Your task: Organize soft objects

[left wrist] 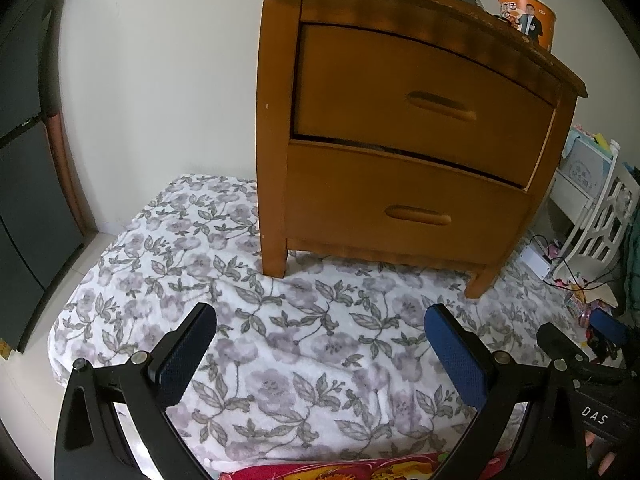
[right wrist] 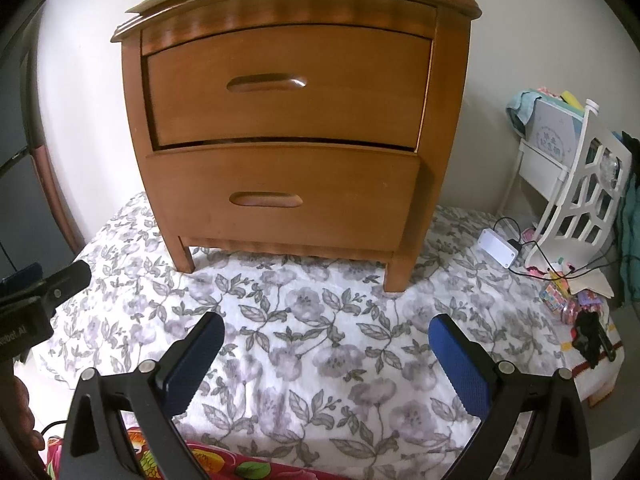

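Under both grippers lay a floral blanket [left wrist: 304,340], white with grey-purple flowers, spread flat on the floor. Left gripper [left wrist: 320,344] hovered over its near middle, jaws wide apart, nothing held. Right gripper [right wrist: 326,354] hung over the same blanket, also spread wide and empty; its tip showed at the right edge of the left wrist view. Wooden nightstand [right wrist: 288,128] stood on the blanket's far part, legs pressing into the fabric, both drawers slightly ajar. An orange cup [left wrist: 528,18] sat on the nightstand top near its right end. Red patterned fabric [right wrist: 224,464] overlapped the blanket's near edge. White rack [right wrist: 576,184] and a white box with cables [right wrist: 498,252] stood off the blanket's far right corner, beside small clutter.
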`<state>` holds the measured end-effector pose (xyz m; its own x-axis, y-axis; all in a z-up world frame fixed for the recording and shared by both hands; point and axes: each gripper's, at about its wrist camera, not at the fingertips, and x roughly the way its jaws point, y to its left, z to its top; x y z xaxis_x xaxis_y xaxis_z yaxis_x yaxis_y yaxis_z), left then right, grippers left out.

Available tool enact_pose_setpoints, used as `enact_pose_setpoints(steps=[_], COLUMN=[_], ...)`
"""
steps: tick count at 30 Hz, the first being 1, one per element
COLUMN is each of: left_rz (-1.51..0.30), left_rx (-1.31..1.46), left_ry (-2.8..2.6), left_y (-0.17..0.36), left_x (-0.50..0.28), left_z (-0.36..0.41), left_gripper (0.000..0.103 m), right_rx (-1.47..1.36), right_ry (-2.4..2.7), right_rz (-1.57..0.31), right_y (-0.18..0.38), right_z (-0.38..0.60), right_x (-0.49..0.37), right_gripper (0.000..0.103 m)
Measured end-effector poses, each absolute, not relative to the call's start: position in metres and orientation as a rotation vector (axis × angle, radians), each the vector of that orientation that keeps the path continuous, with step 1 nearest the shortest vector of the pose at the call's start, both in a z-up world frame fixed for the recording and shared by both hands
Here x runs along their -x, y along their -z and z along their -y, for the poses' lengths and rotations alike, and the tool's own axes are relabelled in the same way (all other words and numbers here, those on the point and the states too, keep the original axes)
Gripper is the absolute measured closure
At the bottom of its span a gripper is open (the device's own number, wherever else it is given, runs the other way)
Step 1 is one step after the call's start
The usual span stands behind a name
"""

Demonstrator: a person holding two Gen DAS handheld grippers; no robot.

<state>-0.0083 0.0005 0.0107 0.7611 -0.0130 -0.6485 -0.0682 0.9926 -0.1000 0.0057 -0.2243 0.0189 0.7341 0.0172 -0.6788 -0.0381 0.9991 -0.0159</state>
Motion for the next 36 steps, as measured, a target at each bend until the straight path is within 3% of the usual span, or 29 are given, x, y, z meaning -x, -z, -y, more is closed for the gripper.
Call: enact_pose_setpoints(steps=[36], left_rz=[-0.766], left_rx=[0.150], left_ry=[-0.010], left_y=[0.002], left_x=[0.006], left_z=[-0.008], left_gripper=[0.000], right_rx=[0.083], right_ry=[-0.070], right_rz=[-0.763], right_y=[-0.022], right_z=[0.219], right_x=[-0.017], right_gripper=[0.000])
